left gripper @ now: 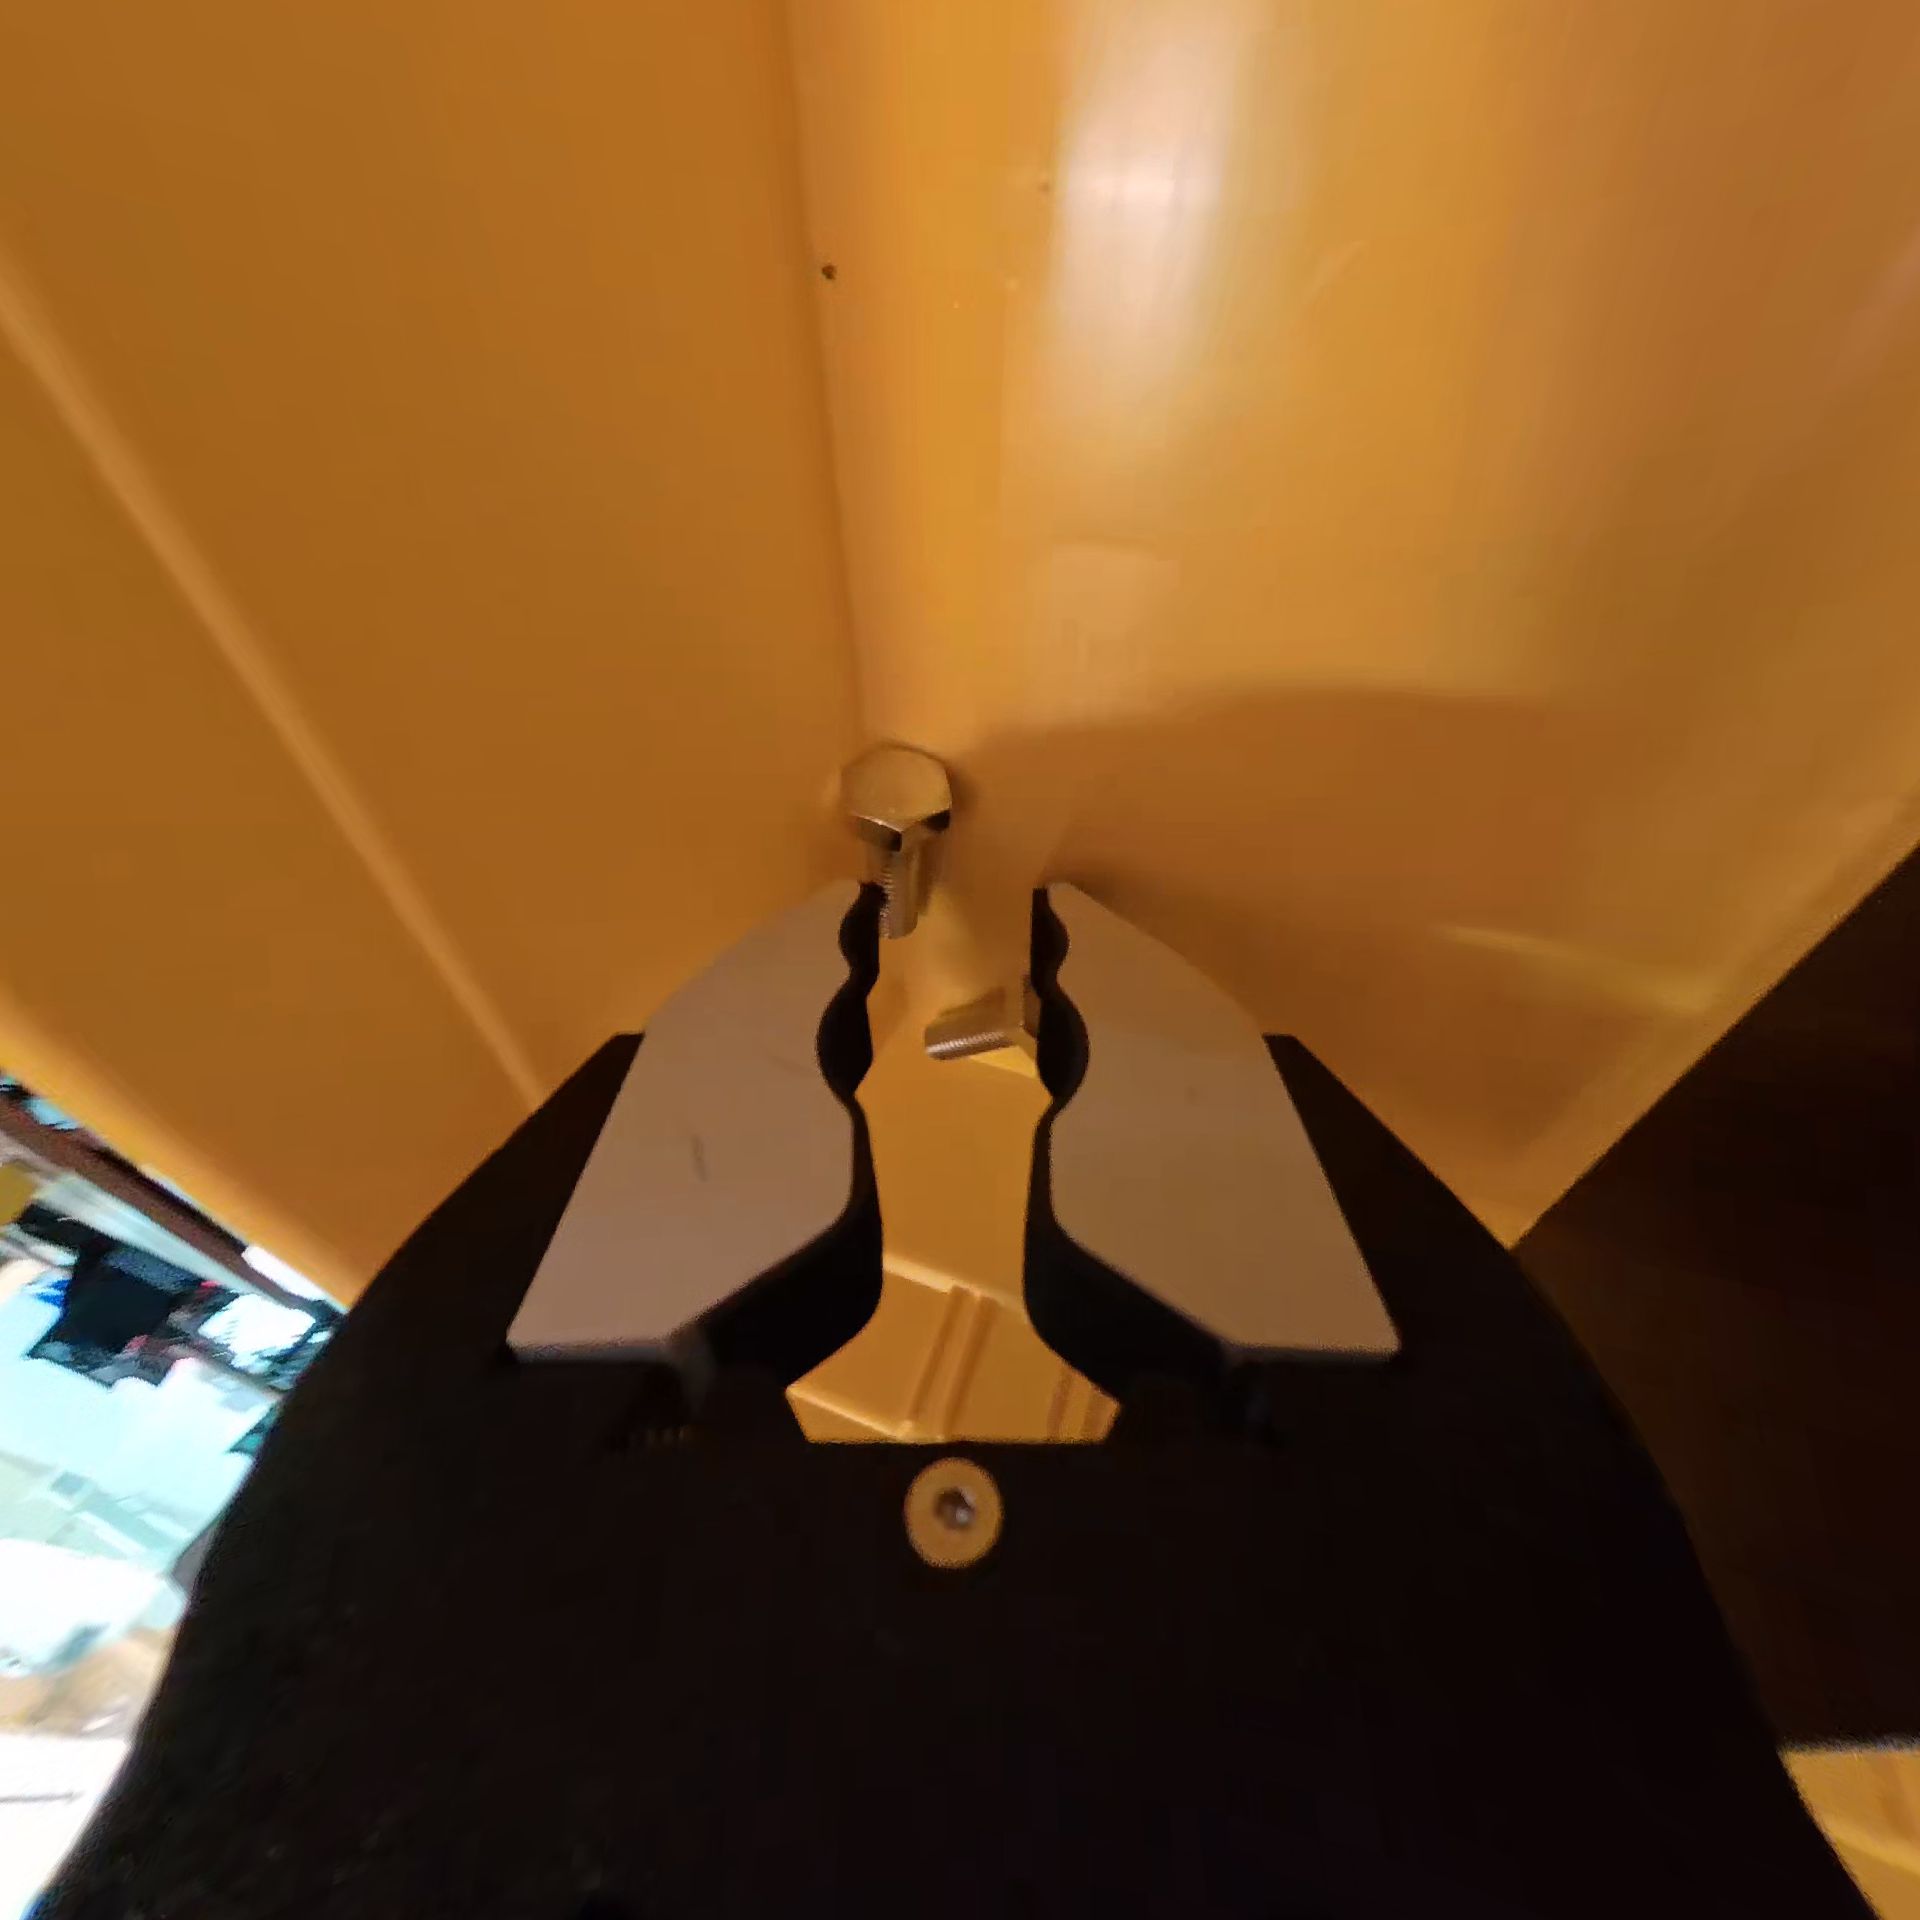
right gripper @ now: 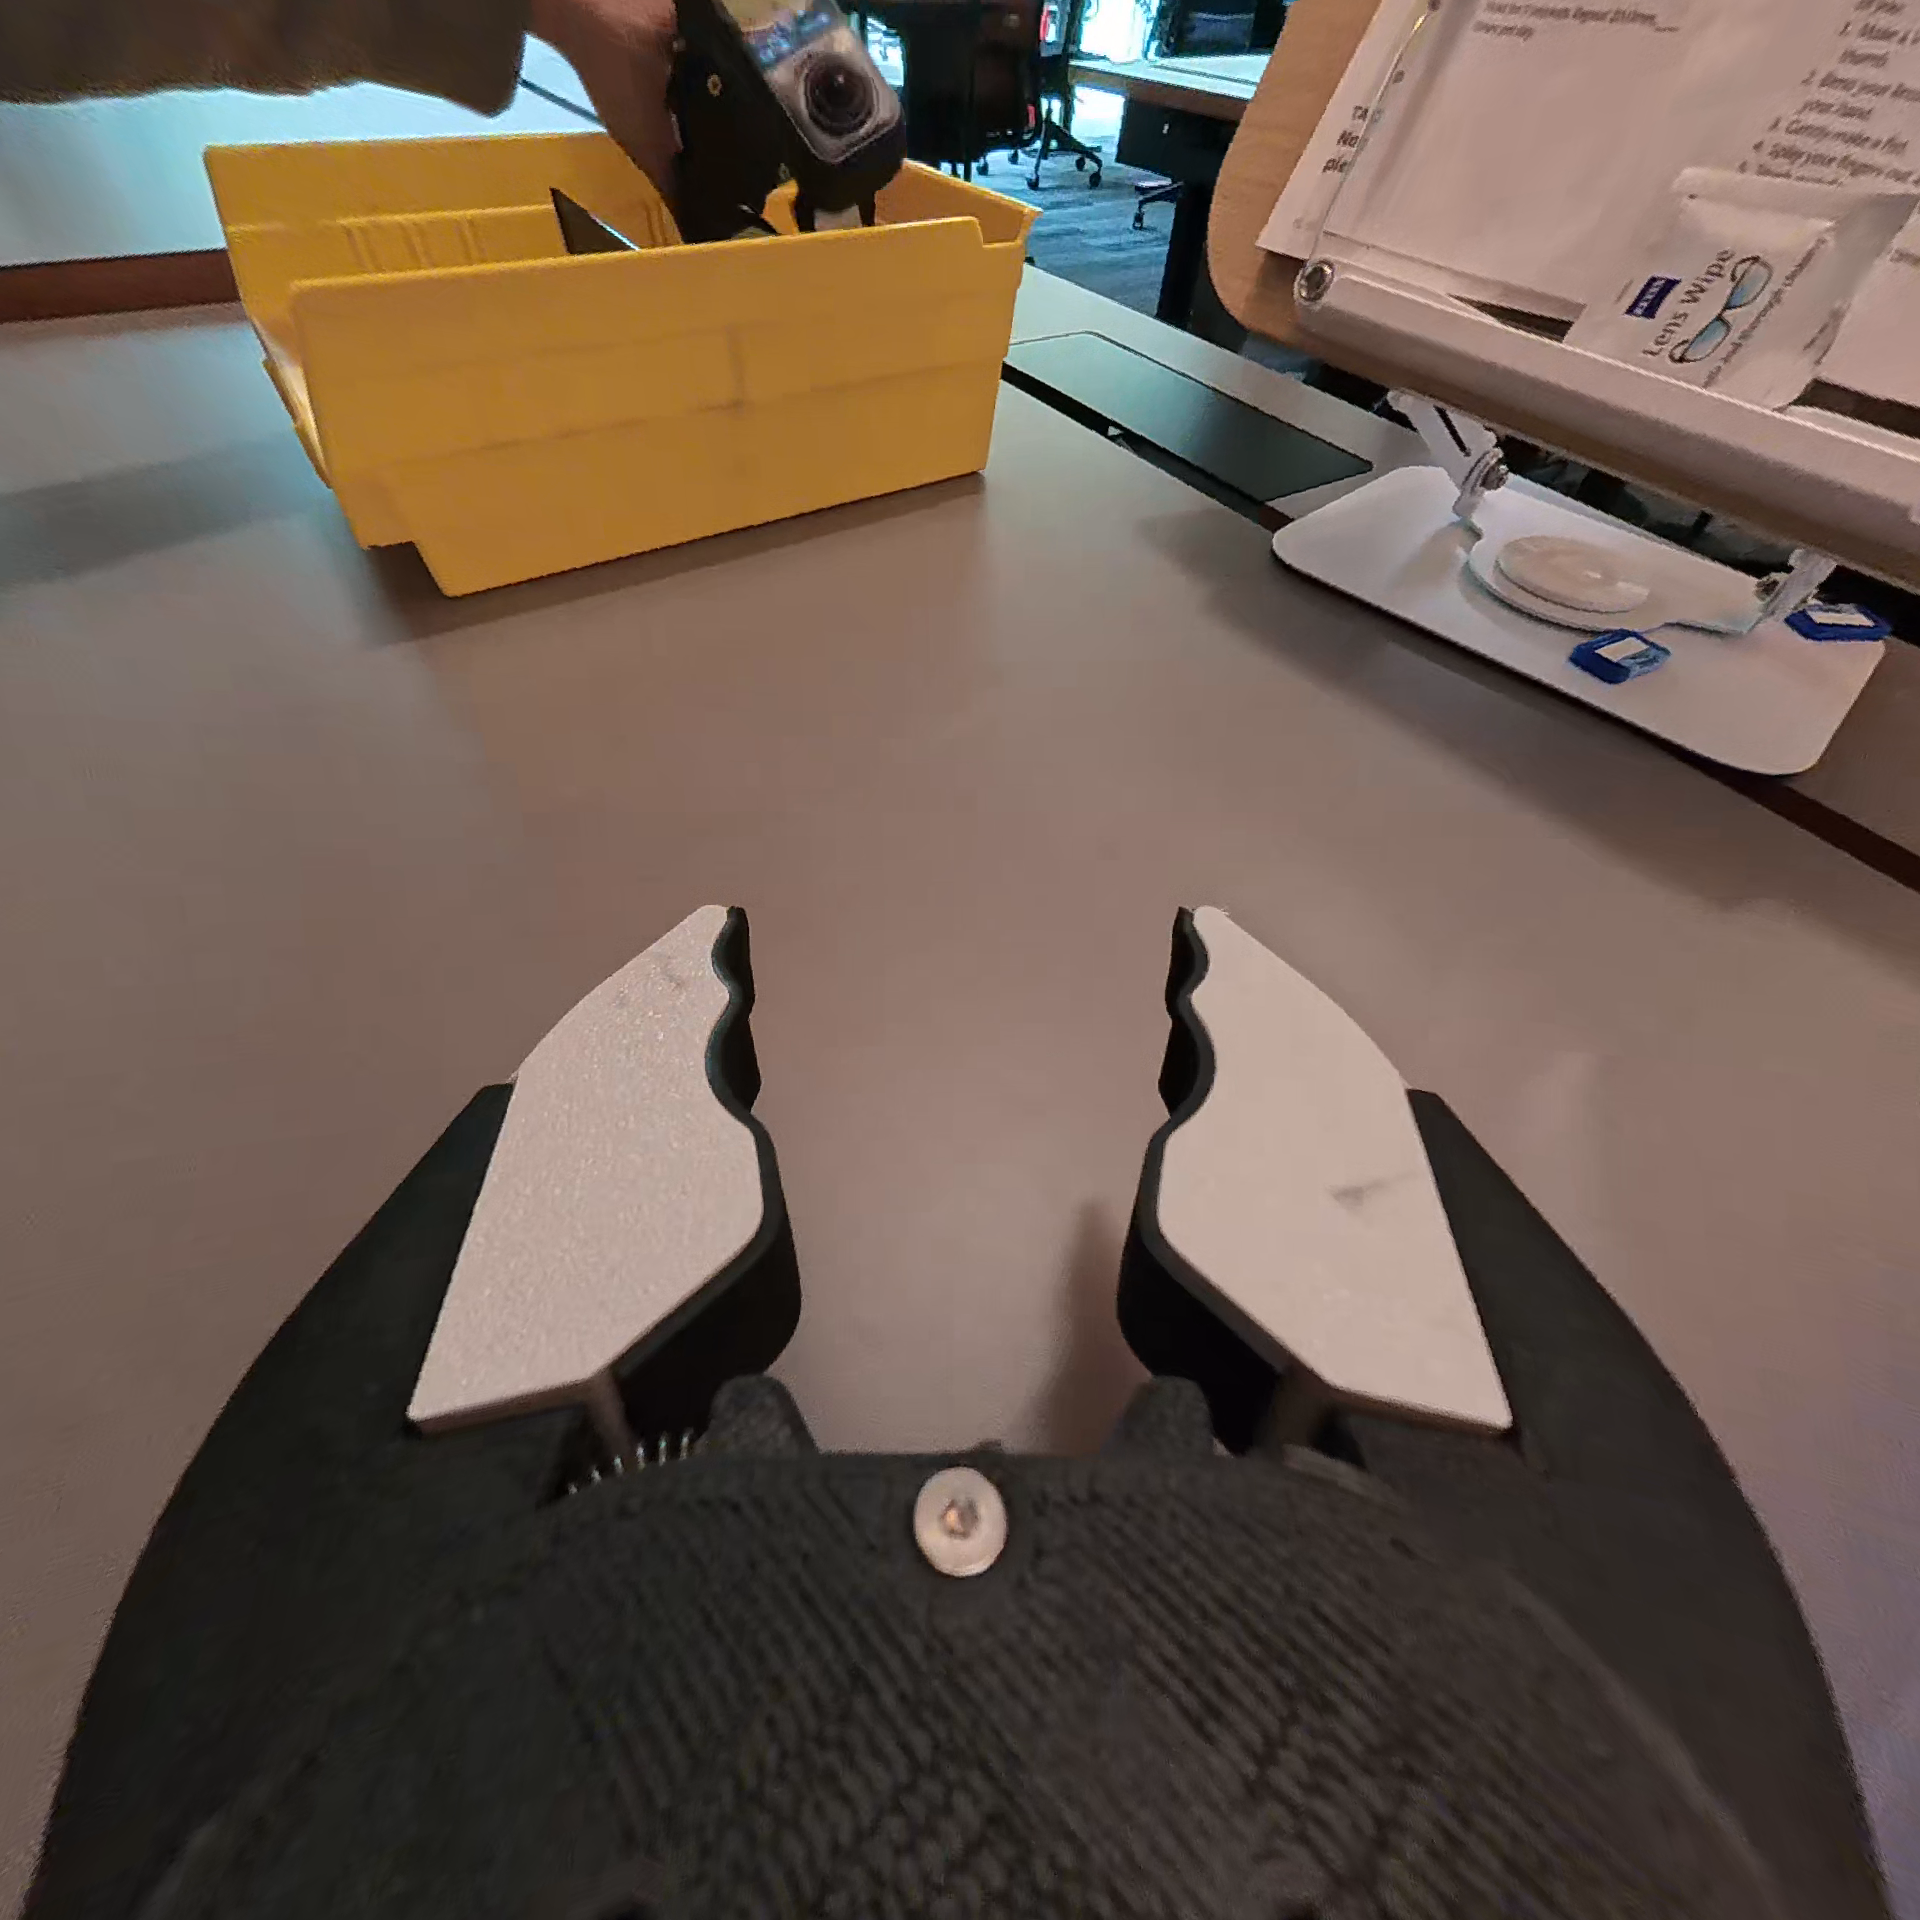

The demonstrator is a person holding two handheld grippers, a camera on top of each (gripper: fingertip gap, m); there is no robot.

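Left fingers parted inside a yellow bin with two bolts; right fingers wide apart over bare counter.

Nearest, the right gripper (right gripper: 961,914) hangs above the grey counter (right gripper: 935,727), its fingers spread and holding nothing. Farther on, toward the counter's far left, stands one yellow bin (right gripper: 644,374), and the left gripper (left gripper: 951,894) reaches down into it. There its fingers are apart and grip nothing: one bolt (left gripper: 977,1034) lies across the gap close against the right finger, and a second bolt (left gripper: 896,831) lies in the bin's corner, its thread at the left fingertip. Neither bolt is lifted. At the counter's right edge one white stand (right gripper: 1558,582) carries papers, with two small blue items (right gripper: 1619,657) on its base.
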